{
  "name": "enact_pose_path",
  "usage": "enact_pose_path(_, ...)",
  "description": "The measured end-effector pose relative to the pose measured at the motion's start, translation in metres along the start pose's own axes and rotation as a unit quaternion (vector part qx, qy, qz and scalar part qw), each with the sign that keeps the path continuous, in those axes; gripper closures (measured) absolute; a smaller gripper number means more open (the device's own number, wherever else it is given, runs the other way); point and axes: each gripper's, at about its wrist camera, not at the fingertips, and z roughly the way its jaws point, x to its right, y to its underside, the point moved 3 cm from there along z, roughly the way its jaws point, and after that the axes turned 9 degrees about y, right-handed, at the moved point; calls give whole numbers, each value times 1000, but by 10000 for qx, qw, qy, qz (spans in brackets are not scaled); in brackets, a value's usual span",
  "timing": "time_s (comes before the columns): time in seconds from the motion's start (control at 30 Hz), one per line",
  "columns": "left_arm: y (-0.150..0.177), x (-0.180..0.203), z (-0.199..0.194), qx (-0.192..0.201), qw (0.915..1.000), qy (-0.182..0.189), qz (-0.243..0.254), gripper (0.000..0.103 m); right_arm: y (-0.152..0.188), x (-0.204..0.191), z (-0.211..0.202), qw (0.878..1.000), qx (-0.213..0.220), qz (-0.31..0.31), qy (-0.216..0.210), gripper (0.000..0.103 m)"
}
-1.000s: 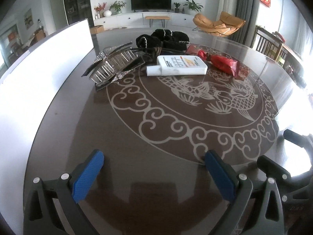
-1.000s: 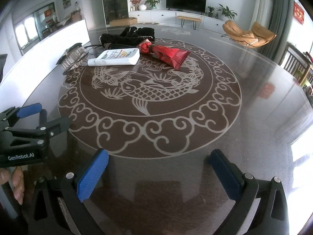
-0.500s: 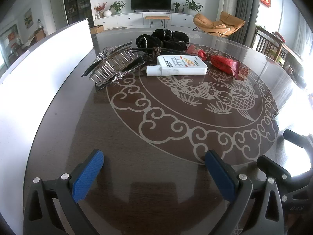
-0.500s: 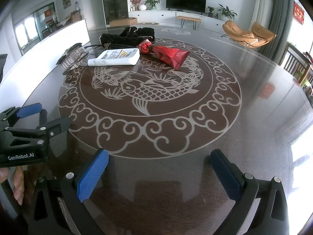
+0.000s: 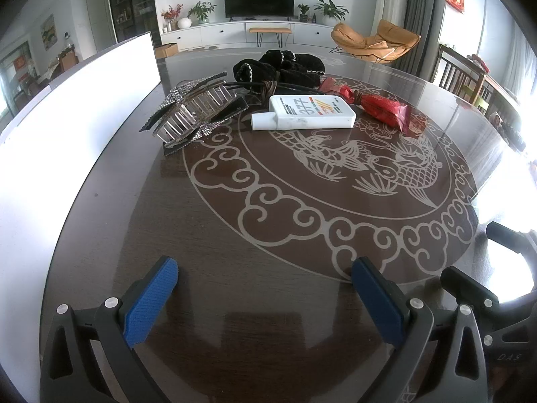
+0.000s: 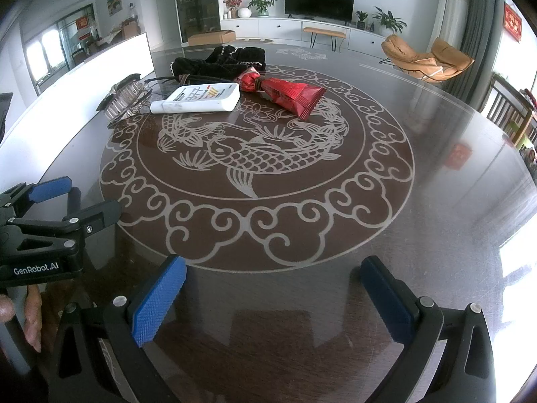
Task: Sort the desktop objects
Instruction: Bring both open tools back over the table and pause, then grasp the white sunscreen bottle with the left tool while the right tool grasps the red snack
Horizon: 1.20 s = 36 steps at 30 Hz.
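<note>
Rhinestone hair claw clip on its side at cluster's left end, teeth showing. White flat bottle lying flat, cap toward clip. Red snack packet beside bottle, tied with hair band. Black fabric bundle with white trim behind them.

Two fisheye wrist cameras sit low over a dark table, facing the television. Both share the white bottle.
</note>
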Motion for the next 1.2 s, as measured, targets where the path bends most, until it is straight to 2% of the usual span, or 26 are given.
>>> enact_pose_path(0.7, 0, 0, 0, 1, 10000, 2, 0, 0, 1, 2, -1, 10000, 13, -12, -14, 0)
enact_pose_path(0.77, 0, 0, 0, 2, 10000, 1, 0, 0, -6, 0, 3, 9994, -1, -285, -210, 0)
enact_pose_path(0.8, 0, 0, 0, 3, 10000, 1, 0, 0, -17, 0, 10, 9982, -16, -517, -320, 1)
enact_pose_path(0.83, 0, 0, 0, 2, 10000, 1, 0, 0, -33, 4, 16, 9978, 47, -624, -239, 1)
enact_pose_path(0.87, 0, 0, 0, 1, 10000, 1, 0, 0, -39, 9, 16, 9978, 174, -617, -143, 1)
enact_pose_path(0.93, 0, 0, 0, 2, 10000, 2, 0, 0, -84, 23, 22, 9974, 549, -438, -133, 1)
enact_pose_path(1.0, 0, 0, 0, 2, 10000, 2, 0, 0, -122, 28, 39, 9978, 491, -355, -263, 1)
enact_pose_path(1.07, 0, 0, 0, 2, 10000, 2, 0, 0, -160, 27, 62, 9980, 367, -484, -169, 2)
enact_pose_path(1.13, 0, 0, 0, 2, 10000, 2, 1, 0, -178, 22, 81, 9972, 187, -717, -17, 4)
enact_pose_path(1.2, 0, 0, 0, 2, 10000, 2, 0, 0, -189, 9, 104, 9952, -139, -939, -255, 12)
